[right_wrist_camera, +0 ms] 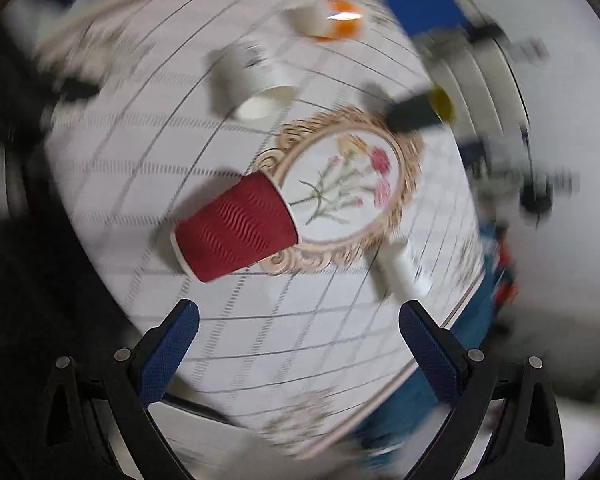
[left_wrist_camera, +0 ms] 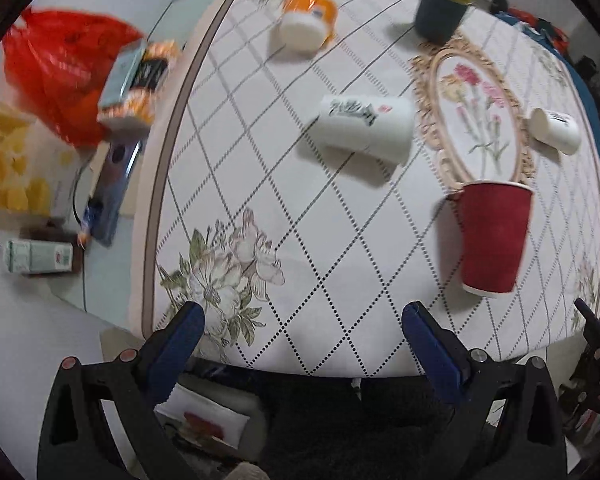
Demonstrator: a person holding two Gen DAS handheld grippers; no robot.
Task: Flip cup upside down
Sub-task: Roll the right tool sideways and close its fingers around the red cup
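A red ribbed paper cup (left_wrist_camera: 494, 236) stands upside down on the patterned tablecloth, wide rim on the cloth by the oval flower motif; it also shows in the right wrist view (right_wrist_camera: 236, 228). My left gripper (left_wrist_camera: 304, 320) is open and empty, above the table's near edge, left of and short of the red cup. My right gripper (right_wrist_camera: 300, 318) is open and empty, a little below the red cup in its blurred view. A white printed cup (left_wrist_camera: 366, 128) lies on its side mid-table. A small white cup (left_wrist_camera: 556, 130) lies at the right.
An orange and white cup (left_wrist_camera: 308, 20) lies at the far side. A dark cup with a yellow inside (left_wrist_camera: 442, 8) stands upright at the back right. A red plastic bag (left_wrist_camera: 64, 72) and boxes (left_wrist_camera: 134, 80) sit off the table's left edge (left_wrist_camera: 168, 184).
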